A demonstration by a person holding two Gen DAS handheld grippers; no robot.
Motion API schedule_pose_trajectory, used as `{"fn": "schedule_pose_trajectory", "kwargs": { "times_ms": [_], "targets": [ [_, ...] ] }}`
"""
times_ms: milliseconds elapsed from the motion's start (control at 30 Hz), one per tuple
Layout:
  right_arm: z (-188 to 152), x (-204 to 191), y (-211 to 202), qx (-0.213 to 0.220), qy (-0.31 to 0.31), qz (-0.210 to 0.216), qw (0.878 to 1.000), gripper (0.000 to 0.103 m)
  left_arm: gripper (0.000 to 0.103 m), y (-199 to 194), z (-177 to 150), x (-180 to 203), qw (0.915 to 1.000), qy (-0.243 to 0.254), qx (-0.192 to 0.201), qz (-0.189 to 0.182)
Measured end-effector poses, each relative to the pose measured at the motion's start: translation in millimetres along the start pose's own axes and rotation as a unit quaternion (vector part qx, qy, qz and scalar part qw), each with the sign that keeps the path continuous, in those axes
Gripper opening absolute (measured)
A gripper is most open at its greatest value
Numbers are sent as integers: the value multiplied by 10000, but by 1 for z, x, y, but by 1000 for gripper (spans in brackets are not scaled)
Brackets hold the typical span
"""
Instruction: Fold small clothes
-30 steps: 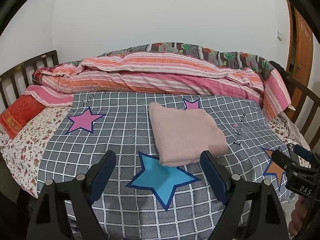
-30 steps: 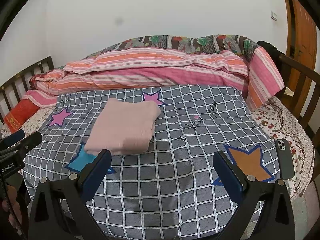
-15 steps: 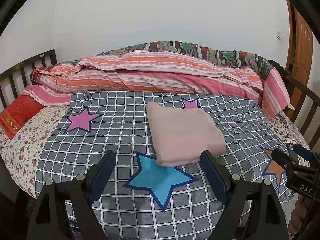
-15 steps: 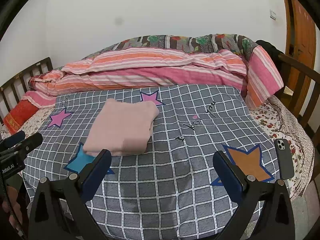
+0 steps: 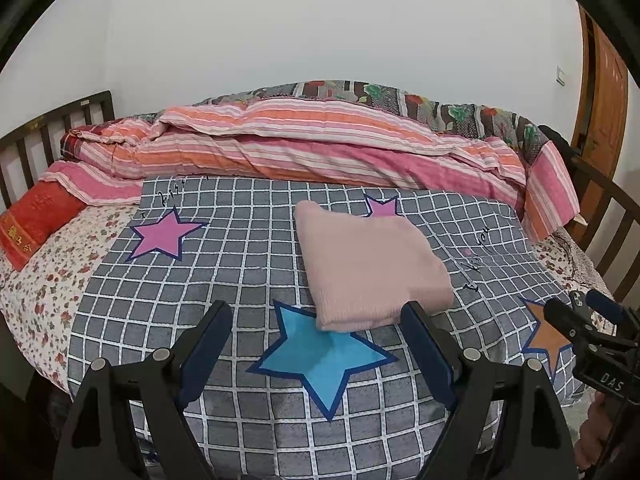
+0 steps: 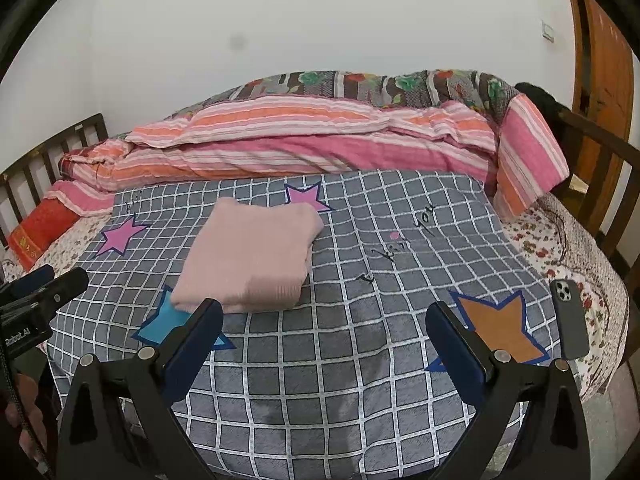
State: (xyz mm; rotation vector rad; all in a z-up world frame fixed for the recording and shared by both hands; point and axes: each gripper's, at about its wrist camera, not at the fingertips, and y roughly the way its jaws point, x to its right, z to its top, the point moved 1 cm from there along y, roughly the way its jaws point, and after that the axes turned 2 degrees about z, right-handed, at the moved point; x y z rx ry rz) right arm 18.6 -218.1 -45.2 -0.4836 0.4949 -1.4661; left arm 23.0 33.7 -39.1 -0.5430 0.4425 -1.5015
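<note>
A pink knit garment (image 5: pixel 370 266) lies folded into a neat rectangle on the grey checked blanket (image 5: pixel 240 272), its near edge over a blue star. It also shows in the right wrist view (image 6: pixel 252 260), left of centre. My left gripper (image 5: pixel 318 348) is open and empty, held above the near edge of the bed, short of the garment. My right gripper (image 6: pixel 324 344) is open and empty, above the blanket to the right of the garment. Neither touches the cloth.
A rolled striped pink and orange duvet (image 5: pixel 320 148) lies along the back of the bed. A red pillow (image 5: pixel 36 220) is at the far left. A dark phone (image 6: pixel 570 324) lies at the bed's right edge. Wooden bed rails (image 6: pixel 596 168) and a door stand at the right.
Both grippers have drawn back slightly from the bed and stayed open. The folded pink garment has not moved.
</note>
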Motion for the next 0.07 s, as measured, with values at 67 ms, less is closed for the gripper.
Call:
{"fn": "schedule_pose_trajectory", "kwargs": {
  "times_ms": [67],
  "targets": [
    [2,-1,-2,51,-3,21,10000,100,85,1,3,-1,10000,59,6,32]
  ]
}}
